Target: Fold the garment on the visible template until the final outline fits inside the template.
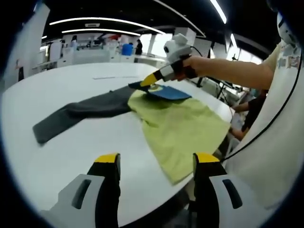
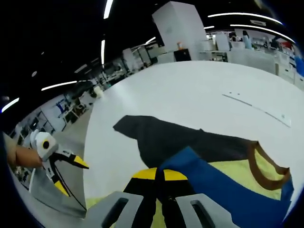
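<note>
A garment lies on the white round table (image 1: 71, 142): a yellow-green body (image 1: 180, 128), a long dark grey sleeve (image 1: 80, 111) stretched to the left, and a blue part (image 1: 168, 92) with a brown collar band (image 2: 261, 166). A hand holds my right gripper (image 1: 146, 83) at the garment's far end. There the right gripper (image 2: 160, 175) is shut on the blue fabric (image 2: 223, 187), lifting it slightly. My left gripper (image 1: 156, 161) hovers open at the near table edge with nothing between its jaws. The left gripper (image 2: 71, 175) also appears beyond the table edge in the right gripper view.
A thin faint line (image 1: 109, 77) marks the table behind the garment. A person's arm (image 1: 237, 71) and white-clothed body (image 1: 280, 142) stand at the right. Desks and equipment (image 1: 95, 50) fill the room beyond the table.
</note>
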Demonstrator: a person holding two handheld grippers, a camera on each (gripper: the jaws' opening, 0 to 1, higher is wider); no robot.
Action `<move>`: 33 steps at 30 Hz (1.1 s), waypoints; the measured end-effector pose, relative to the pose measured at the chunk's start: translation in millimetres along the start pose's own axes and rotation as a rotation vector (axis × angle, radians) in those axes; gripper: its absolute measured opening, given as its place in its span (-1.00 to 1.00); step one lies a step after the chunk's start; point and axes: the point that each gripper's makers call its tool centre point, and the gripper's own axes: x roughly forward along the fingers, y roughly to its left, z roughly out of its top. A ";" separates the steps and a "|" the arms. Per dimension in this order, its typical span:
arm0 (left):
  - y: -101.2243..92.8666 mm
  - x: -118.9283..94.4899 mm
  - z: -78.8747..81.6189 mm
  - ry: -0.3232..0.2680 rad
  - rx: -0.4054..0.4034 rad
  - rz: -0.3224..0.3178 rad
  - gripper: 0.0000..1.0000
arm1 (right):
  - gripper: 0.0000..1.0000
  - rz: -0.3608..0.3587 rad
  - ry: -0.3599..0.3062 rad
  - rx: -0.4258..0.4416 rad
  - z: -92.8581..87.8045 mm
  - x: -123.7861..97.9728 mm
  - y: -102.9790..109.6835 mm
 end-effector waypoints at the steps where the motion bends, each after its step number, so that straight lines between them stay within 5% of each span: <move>1: -0.3 -0.3 0.0 0.000 0.000 0.001 0.17 | -1.00 0.003 0.005 -0.003 -1.8 1.2 1.2; 21: -3.0 2.0 2.8 0.004 0.008 0.004 0.17 | -1.00 0.018 0.050 -0.027 -20.4 6.3 6.4; 33: -6.5 5.5 4.2 0.003 0.008 0.005 0.17 | -0.66 -0.002 0.001 -0.032 -12.8 -8.9 -5.2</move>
